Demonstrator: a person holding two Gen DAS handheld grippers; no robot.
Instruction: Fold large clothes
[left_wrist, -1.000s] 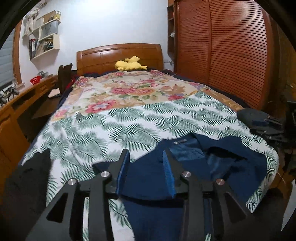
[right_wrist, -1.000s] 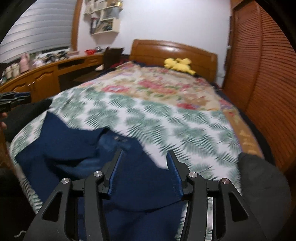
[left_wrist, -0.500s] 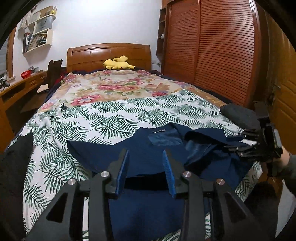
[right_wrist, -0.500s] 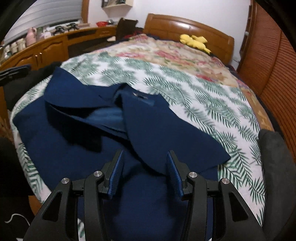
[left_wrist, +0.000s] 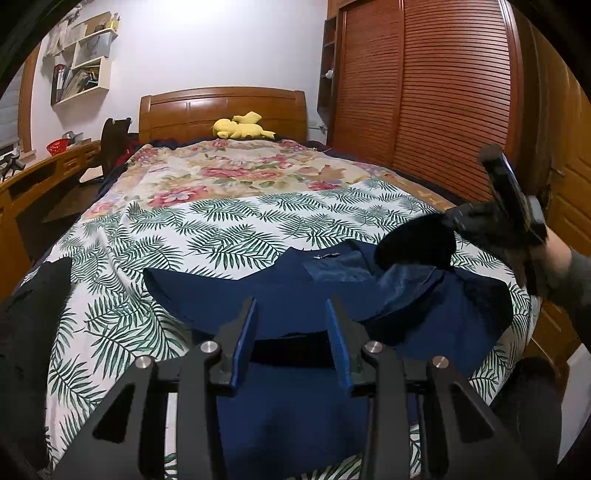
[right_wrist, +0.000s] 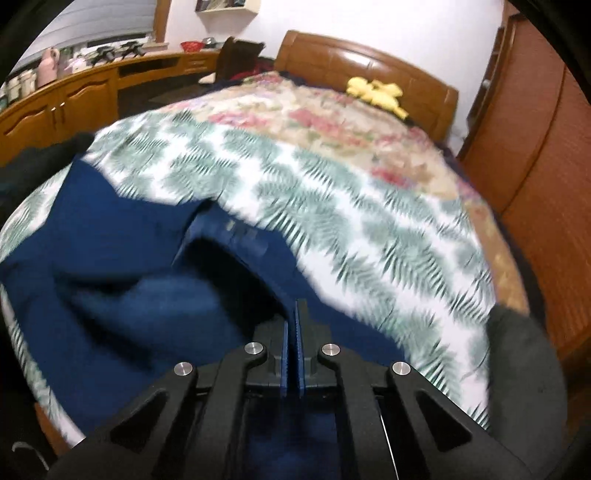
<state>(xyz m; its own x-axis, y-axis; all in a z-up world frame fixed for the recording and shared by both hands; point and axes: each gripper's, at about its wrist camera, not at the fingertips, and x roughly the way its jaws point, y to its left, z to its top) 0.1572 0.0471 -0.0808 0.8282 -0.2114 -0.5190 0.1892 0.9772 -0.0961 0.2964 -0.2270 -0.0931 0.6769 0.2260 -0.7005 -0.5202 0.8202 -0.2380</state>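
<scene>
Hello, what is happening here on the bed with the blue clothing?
A person with a gripper in each hand is folding a navy blue garment spread at the near end of the bed. The right gripper has its jaws shut at the edge of a flap of the fabric; the view is too blurred to confirm a pinch. The left gripper hovers open over the garment, holding nothing.

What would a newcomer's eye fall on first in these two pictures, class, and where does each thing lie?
First, the dark blue garment spread rumpled across the near end of the bed, on the palm-leaf sheet. Next, the yellow plush toy against the wooden headboard at the far end. The right gripper is shut over the blue cloth.
</scene>
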